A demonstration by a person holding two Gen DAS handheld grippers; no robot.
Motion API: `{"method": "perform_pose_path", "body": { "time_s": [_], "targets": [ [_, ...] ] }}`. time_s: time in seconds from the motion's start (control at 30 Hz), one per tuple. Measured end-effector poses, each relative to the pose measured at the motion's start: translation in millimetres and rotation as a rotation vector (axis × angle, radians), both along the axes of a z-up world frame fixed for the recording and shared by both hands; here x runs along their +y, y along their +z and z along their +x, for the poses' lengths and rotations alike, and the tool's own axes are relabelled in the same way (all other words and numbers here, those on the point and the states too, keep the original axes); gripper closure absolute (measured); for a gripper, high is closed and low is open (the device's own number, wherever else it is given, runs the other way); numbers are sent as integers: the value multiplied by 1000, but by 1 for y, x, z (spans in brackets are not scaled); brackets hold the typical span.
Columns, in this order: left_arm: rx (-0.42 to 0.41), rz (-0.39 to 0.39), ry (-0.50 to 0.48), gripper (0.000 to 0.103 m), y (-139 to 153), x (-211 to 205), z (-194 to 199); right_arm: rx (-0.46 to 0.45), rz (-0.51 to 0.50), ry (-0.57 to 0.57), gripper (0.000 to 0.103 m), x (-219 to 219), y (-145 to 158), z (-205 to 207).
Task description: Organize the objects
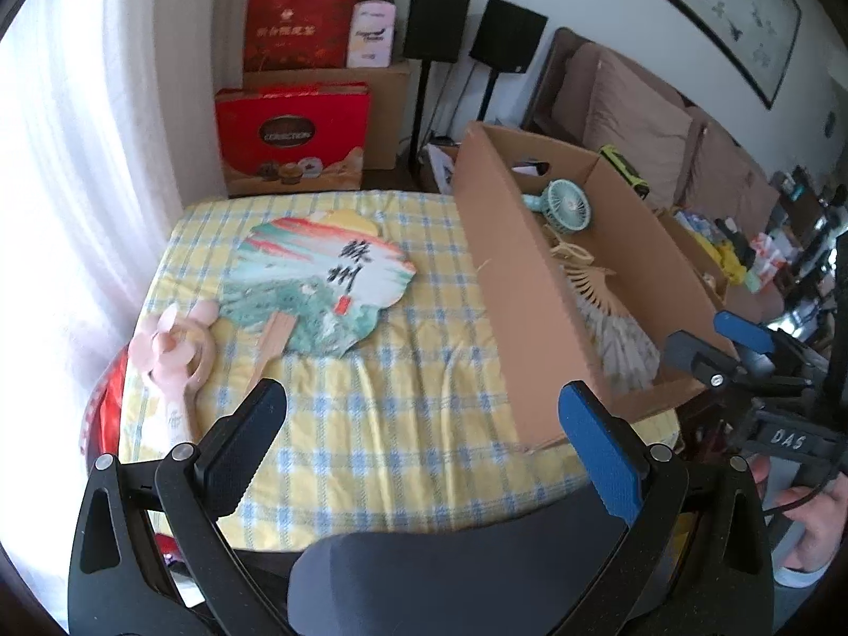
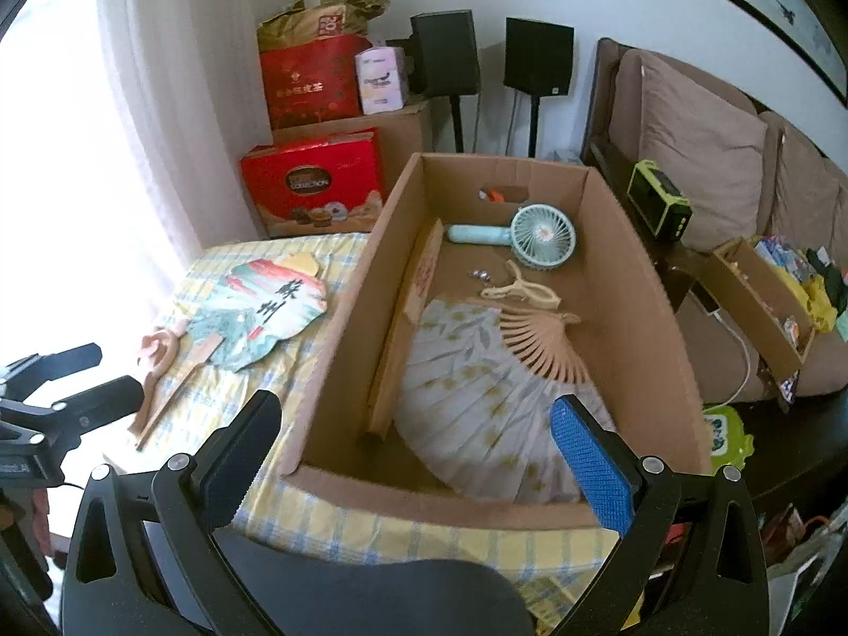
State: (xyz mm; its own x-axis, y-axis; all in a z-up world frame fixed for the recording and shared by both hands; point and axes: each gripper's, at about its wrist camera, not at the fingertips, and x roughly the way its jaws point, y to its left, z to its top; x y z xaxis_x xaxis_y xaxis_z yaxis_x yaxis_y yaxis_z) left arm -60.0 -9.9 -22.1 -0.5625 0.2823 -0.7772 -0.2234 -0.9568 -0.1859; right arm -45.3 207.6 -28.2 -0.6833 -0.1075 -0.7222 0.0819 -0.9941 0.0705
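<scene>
A painted paddle fan (image 1: 318,286) (image 2: 259,318) lies on the yellow checked tablecloth (image 1: 403,403), with a pink handheld fan (image 1: 177,355) (image 2: 159,352) beside it on the left. A cardboard box (image 1: 524,318) (image 2: 636,275) on the right holds an open folding fan (image 2: 477,397) (image 1: 620,339), a teal handheld fan (image 2: 540,236) (image 1: 567,206) and a cream clip (image 2: 522,289). My left gripper (image 1: 424,403) is open over the cloth, nothing between its fingers. My right gripper (image 2: 418,418) (image 1: 710,339) is open above the box's near end, empty.
Red gift boxes (image 1: 291,138) and cartons are stacked behind the table, with two black speakers (image 1: 477,26) on stands. A brown sofa (image 2: 715,159) runs along the right, carrying a green device (image 2: 660,204) and a small open carton (image 2: 763,297). A bright curtain (image 1: 69,212) hangs left.
</scene>
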Motion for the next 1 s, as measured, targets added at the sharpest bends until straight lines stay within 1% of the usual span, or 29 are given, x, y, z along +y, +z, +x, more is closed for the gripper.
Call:
{"method": "perform_pose_path", "body": {
  "time_s": [0.23, 0.33, 0.5, 0.6, 0.73, 0.83, 1.0],
  "targets": [
    [17, -28, 77, 0, -7, -46, 14, 7, -15, 38, 1, -14, -2, 11],
    [0, -29, 126, 0, -10, -78, 12, 11, -21, 61, 1, -20, -3, 12],
    [11, -14, 227, 0, -13, -134, 10, 22, -37, 93, 1, -31, -1, 10],
    [-17, -9, 253, 0, -29, -155, 11, 21, -52, 121, 1, -41, 0, 8],
    [-79, -16, 287, 0, -61, -173, 10, 29, -31, 164, 1, -62, 2, 5],
    [-109, -13, 303, 1, -82, -178, 7, 29, -23, 193, 1, -78, 2, 2],
    [-121, 12, 305, 2, -99, -175, 4, 23, -23, 233, 1, -103, -3, -4]
  ]
}}
